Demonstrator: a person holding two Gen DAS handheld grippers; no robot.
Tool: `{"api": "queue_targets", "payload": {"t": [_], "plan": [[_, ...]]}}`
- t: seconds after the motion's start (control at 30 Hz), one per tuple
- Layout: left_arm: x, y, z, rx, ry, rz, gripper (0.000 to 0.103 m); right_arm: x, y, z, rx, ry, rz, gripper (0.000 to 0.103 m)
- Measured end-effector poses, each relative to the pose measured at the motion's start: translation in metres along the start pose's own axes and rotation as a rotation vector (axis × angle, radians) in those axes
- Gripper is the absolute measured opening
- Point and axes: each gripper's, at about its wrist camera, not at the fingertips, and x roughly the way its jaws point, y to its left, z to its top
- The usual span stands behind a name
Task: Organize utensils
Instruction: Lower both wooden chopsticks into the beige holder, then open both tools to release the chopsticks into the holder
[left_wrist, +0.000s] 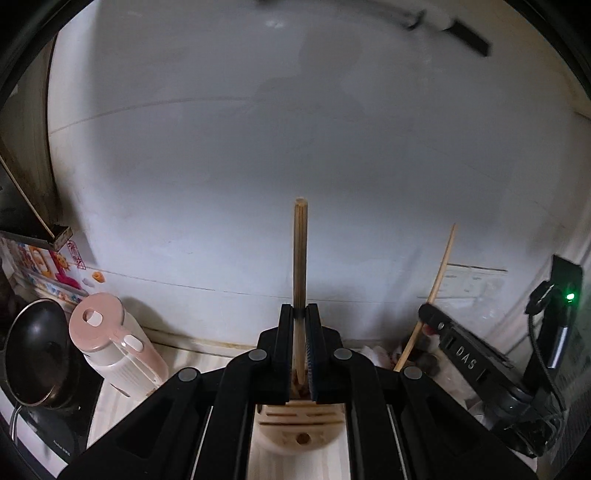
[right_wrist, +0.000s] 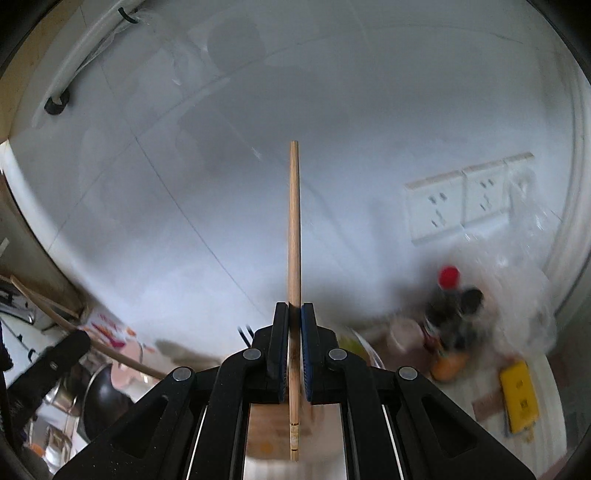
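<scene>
Pinching one chopstick each — left hand-held gripper (left_wrist: 300, 314), right hand-held gripper (right_wrist: 294, 314) — both sticks point upright.

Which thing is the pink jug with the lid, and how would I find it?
Start at the big white wall in the left wrist view and drop to the counter below it, on the left. The pink-lidded jug stands there, beside a black pan. It is the only pale pink thing, with a clear body.

Dim, cool light falls on the white wall (left_wrist: 295, 147), with soft shadows above the tongs; fisheye bending darkens every edge, and the bottles (right_wrist: 454, 321) right of the right tongs smear with motion blur
</scene>
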Motion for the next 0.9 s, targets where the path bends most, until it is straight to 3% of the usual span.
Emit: {"api": "queue_targets", "payload": {"t": [0.13,0.3,0.6,0.7,0.73,0.77,0.83,0.9], "plan": [[0.038,0.014,-0.004,-0.026,0.069,0.041,0.004,0.036,0.014,0.001,-0.014,-0.031,0.013,0.007],[0.077,0.028,-0.016,-0.068,0.159,0.034,0.004,0.078,0.020,-0.014,-0.036,-0.028,0.011,0.007],[0.095,0.030,-0.028,-0.078,0.244,-0.008,0.006,0.107,0.028,-0.040,-0.151,0.002,0.034,0.007],[0.084,0.029,-0.022,-0.062,0.222,0.009,0.015,0.101,0.029,-0.038,-0.179,0.022,0.038,0.011],[0.079,0.028,-0.020,-0.056,0.210,0.018,0.030,0.096,0.025,-0.038,-0.179,0.022,0.039,0.016],[0.073,0.028,-0.017,-0.054,0.195,0.029,0.052,0.092,0.024,-0.037,-0.177,0.025,0.049,0.022],[0.063,0.031,-0.015,-0.052,0.160,0.047,0.074,0.080,0.021,-0.034,-0.175,0.028,0.039,0.030],[0.054,0.038,-0.015,-0.050,0.132,0.072,0.074,0.068,0.020,-0.032,-0.169,0.027,0.037,0.032]]}}
